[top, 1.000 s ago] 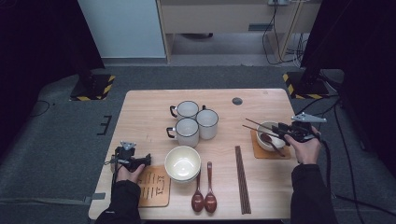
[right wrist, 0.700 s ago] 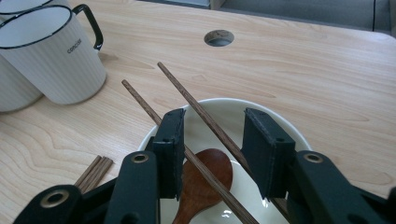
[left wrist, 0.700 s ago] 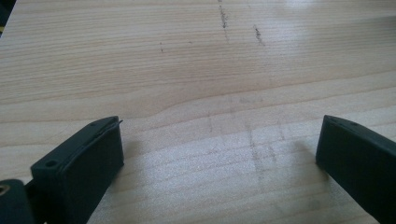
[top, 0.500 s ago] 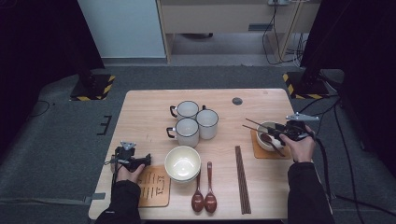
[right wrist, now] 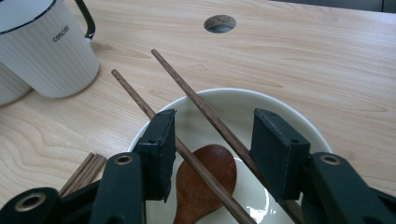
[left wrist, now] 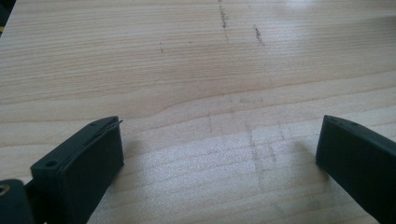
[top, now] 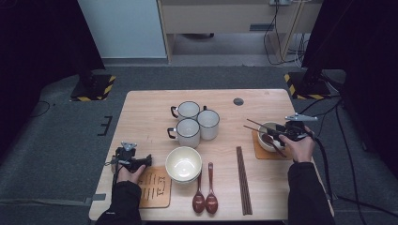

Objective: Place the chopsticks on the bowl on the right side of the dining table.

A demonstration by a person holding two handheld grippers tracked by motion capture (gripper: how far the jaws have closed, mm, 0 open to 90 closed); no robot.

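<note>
Claw on my right hand (top: 280,132) hangs over the bowl (top: 263,129) at the right edge of the worktop (top: 150,112); its jaws have just been opening, and in the right gripper view the two chopsticks (right wrist: 205,116) lie between them, free of the pads, so I count it as released. The sticks rest across the bowl's rim, their long axis running from my claw away toward the far left, tips pointing at the white mugs (top: 197,123). A brown spoon (right wrist: 201,184) lies in the bowl beneath them. The bowl sits on a wooden coaster (top: 257,151). My right hand is the nearer one by far. My left claw (top: 144,161) rests well apart at the near left, jaws wide and empty over bare wood, beside a second coaster (top: 154,187) and another bowl (top: 183,164).
</note>
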